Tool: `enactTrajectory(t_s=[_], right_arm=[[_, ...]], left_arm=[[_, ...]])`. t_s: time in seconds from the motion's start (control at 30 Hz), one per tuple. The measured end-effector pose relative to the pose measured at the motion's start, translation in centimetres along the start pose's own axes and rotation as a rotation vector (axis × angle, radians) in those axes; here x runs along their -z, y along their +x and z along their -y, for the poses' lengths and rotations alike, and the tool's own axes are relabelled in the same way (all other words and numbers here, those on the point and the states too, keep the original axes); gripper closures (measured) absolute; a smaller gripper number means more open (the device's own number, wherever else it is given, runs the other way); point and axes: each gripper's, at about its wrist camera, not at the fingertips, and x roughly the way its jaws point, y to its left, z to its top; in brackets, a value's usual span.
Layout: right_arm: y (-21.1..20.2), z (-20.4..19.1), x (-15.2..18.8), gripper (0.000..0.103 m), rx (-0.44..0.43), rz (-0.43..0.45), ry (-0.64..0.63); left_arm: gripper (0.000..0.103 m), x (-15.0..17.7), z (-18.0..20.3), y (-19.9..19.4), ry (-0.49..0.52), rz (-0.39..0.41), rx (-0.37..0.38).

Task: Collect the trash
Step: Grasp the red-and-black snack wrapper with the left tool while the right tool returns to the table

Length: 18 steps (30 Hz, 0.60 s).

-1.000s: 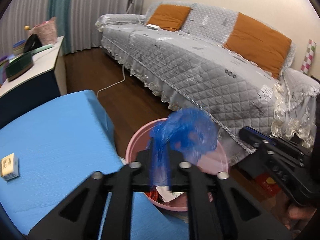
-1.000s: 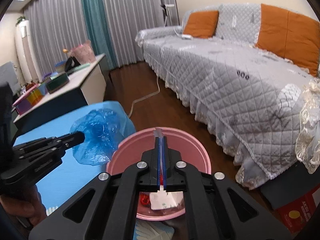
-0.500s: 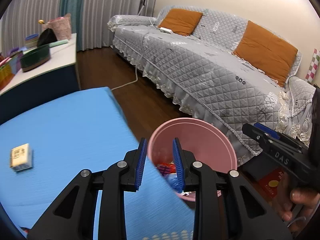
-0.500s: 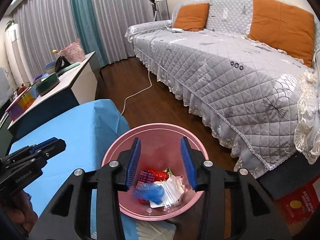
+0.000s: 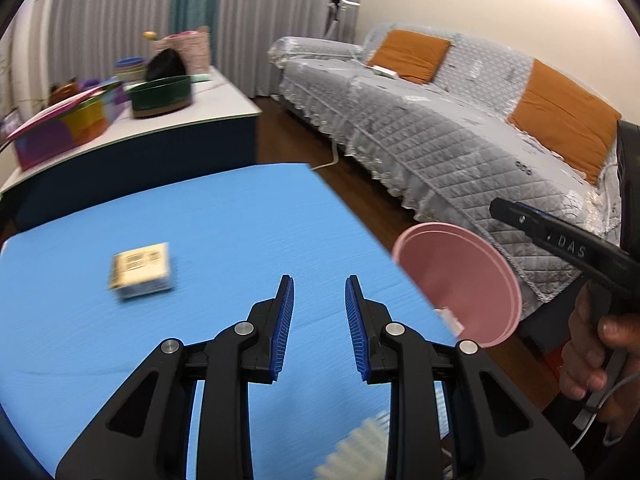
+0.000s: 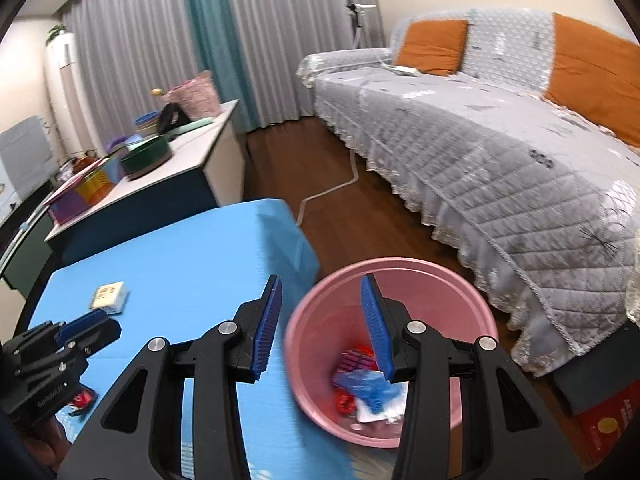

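Left wrist view, small box (image 5: 141, 276) left of parted, empty fingers (image 5: 282, 322)

Both tools released; blue bag (image 6: 370, 390) now lies in pink bin (image 6: 472, 292).

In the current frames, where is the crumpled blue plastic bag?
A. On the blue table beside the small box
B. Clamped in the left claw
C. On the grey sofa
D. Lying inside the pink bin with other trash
D: the right wrist view shows the blue plastic bag lying in the pink bin among red wrappers, and both claws hold nothing.
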Motion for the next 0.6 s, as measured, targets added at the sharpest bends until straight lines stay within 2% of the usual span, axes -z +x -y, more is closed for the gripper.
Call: enactTrajectory(t_s=[0.27, 0.47, 0.5, 0.57, 0.6], right_arm=[[0.5, -7.2, -0.2, 0.060, -0.101, -0.009, -0.070], [0.2, -12.3, -0.4, 0.060, -0.175, -0.007, -0.109], [0.1, -13.1, -0.4, 0.060, -0.187, -0.007, -0.113], [0.0, -14.4, -0.3, 0.060, -0.208, -0.008, -0.123], [0.0, -15.1, -0.3, 0.060, -0.217, -0.009, -0.129]], left_arm=[[0.076, 1.7, -5.7, -3.0, -0.080, 0.007, -0.092], [0.075, 4.1, -9.6, -3.6, -0.135, -0.040, -0.171], [0.074, 4.5, -10.1, -3.6, -0.146, -0.053, -0.185], [0.055, 5.3, -11.1, -3.2, -0.172, -0.094, -0.216], [0.052, 5.8, -11.6, -2.8, -0.187, -0.125, -0.223]])
